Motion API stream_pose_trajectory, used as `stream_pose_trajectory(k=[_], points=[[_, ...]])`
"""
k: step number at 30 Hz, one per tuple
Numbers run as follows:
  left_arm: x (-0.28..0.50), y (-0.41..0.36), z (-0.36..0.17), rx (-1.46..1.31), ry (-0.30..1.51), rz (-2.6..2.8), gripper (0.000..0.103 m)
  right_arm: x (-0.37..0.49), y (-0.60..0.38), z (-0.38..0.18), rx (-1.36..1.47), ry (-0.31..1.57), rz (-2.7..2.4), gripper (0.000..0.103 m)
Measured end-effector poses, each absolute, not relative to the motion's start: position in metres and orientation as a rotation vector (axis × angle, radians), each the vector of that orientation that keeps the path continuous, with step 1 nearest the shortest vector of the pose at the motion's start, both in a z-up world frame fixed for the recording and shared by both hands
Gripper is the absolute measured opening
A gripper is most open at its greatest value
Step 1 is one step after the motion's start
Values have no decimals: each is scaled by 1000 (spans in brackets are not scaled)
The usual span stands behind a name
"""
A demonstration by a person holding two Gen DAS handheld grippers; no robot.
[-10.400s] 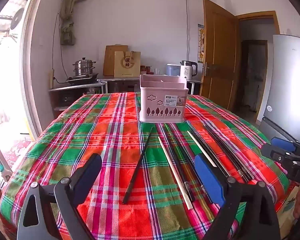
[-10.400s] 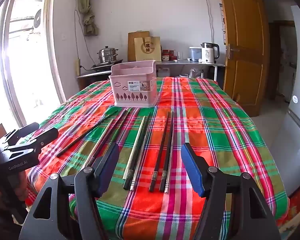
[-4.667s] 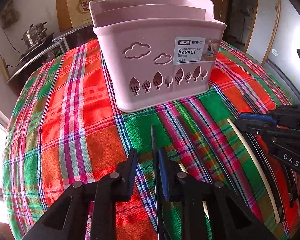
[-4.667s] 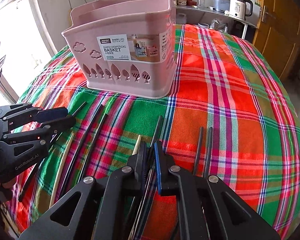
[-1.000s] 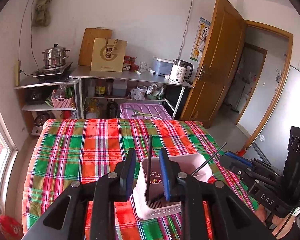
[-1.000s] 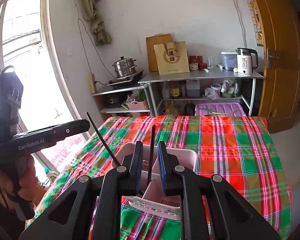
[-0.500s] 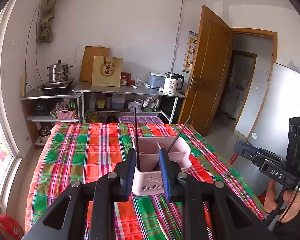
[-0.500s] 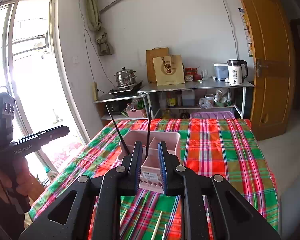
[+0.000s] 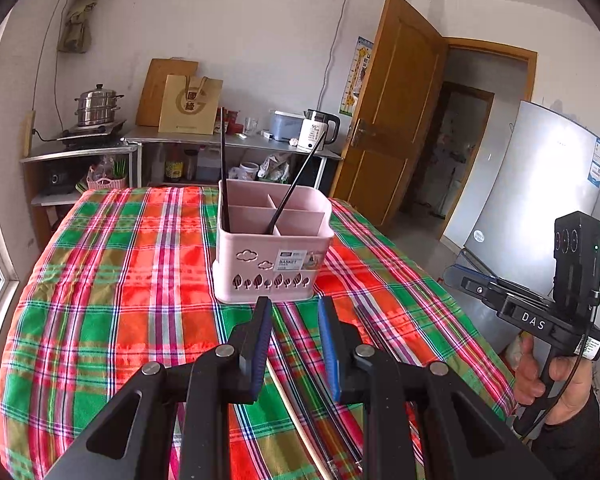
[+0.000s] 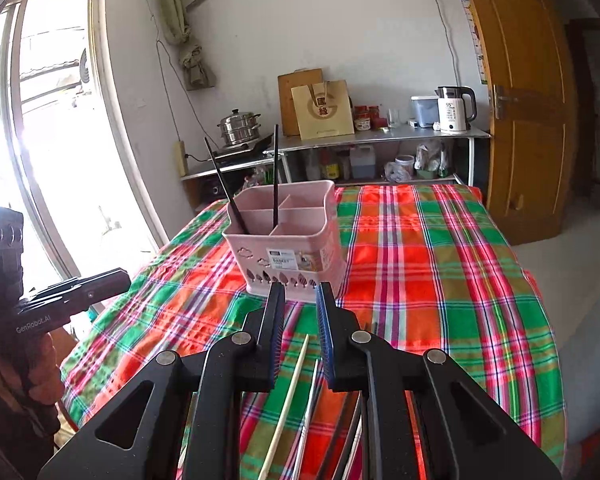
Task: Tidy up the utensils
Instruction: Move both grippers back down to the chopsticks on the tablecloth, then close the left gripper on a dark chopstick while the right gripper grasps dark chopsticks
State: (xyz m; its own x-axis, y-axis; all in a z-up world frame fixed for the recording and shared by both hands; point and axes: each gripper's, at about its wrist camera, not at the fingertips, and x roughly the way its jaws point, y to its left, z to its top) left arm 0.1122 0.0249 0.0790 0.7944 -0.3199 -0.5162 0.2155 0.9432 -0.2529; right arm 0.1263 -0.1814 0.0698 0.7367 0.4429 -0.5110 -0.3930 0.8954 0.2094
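Observation:
A pink divided chopstick basket (image 9: pixel 274 258) stands on the plaid table; it also shows in the right wrist view (image 10: pixel 288 248). Two black chopsticks stand in it: one upright (image 9: pixel 223 168) at its left, one leaning right (image 9: pixel 296 184). In the right wrist view they show as a leaning chopstick (image 10: pixel 224 188) and an upright chopstick (image 10: pixel 275 176). My left gripper (image 9: pixel 295 312) is open a little and empty, held back from the basket. My right gripper (image 10: pixel 300 300) is likewise open a little and empty. Several light and black chopsticks (image 10: pixel 292 392) lie on the cloth under the grippers.
The plaid tablecloth (image 9: pixel 112 292) covers the table. A pale chopstick (image 9: pixel 292 408) lies below my left gripper. The right hand-held unit (image 9: pixel 540 316) is at the table's right edge, the left one (image 10: pixel 52 300) at its left edge. A shelf with a kettle (image 10: pixel 456 110) stands behind.
Both grippers let go of their black chopsticks, which now stand in the basket. Both grippers have drawn back and lower, and their jaws have opened slightly.

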Motion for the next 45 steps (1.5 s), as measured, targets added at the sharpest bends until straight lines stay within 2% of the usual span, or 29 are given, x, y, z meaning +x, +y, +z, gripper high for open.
stream_pose_trajectory(k=[12,26,45], points=[[147,4,32,-209,744,-333,23,141,-186,38,92,661,438,16],[205,-30,-29,-191,940,-356,23,185,-182,-27,50,853,400,15],[236,-44,-52,-158,1006,-316,23,214,-170,-53,-1,924,385,15]])
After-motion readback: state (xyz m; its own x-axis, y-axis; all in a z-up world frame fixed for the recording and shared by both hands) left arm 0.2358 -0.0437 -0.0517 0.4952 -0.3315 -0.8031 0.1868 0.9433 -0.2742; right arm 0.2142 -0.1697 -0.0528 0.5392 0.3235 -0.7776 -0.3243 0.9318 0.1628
